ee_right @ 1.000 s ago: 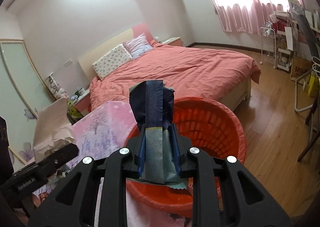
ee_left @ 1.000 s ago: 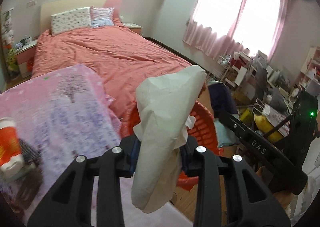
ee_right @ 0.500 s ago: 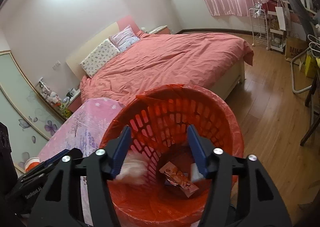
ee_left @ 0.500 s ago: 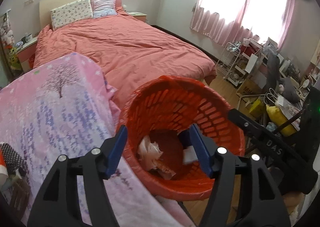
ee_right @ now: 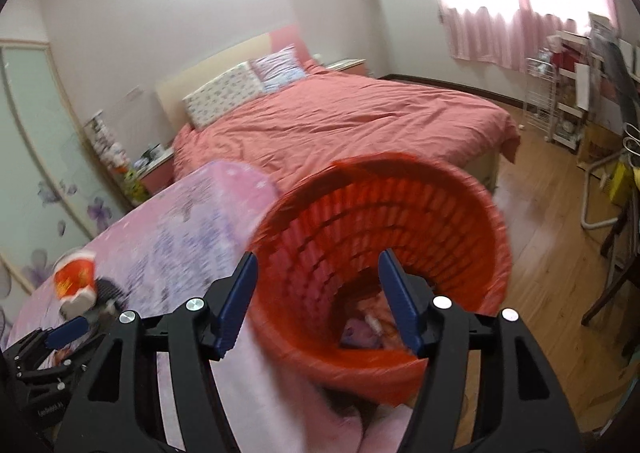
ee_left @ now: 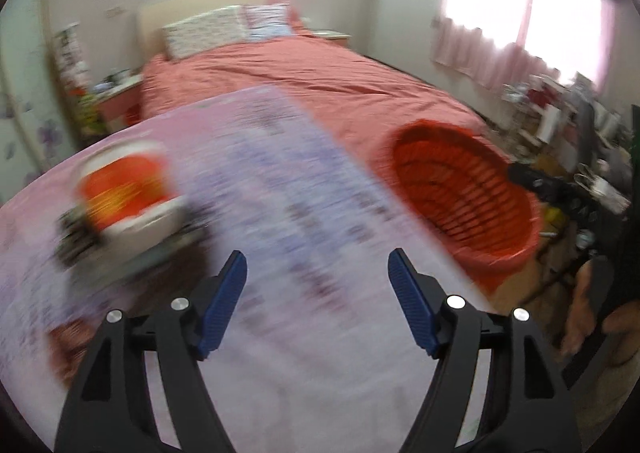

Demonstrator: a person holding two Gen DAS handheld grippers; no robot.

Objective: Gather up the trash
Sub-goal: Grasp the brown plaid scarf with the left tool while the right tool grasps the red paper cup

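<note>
A red plastic basket point(ee_right: 384, 237) stands at the edge of the table, with trash point(ee_right: 368, 329) lying at its bottom. It also shows in the left wrist view point(ee_left: 464, 197) to the right. My right gripper point(ee_right: 318, 297) is open and empty over the basket's near rim. My left gripper point(ee_left: 316, 293) is open and empty above the pink tablecloth point(ee_left: 280, 189). A red and white cup point(ee_left: 124, 189) lies on a dark item on the table, left of my left gripper. The cup also shows in the right wrist view point(ee_right: 76, 281), with the left gripper point(ee_right: 64, 333) beside it.
A bed with a salmon cover point(ee_right: 340, 125) stands behind the table. A nightstand point(ee_left: 116, 101) with clutter is at its left. Shelves and a cluttered desk point(ee_right: 576, 93) line the right wall under the curtained window. The floor point(ee_right: 560, 253) is wood.
A second ago both grippers were shut on trash, paper in the left, a dark wrapper in the right. Both opened over the basket; the left has since swung left over the table.
</note>
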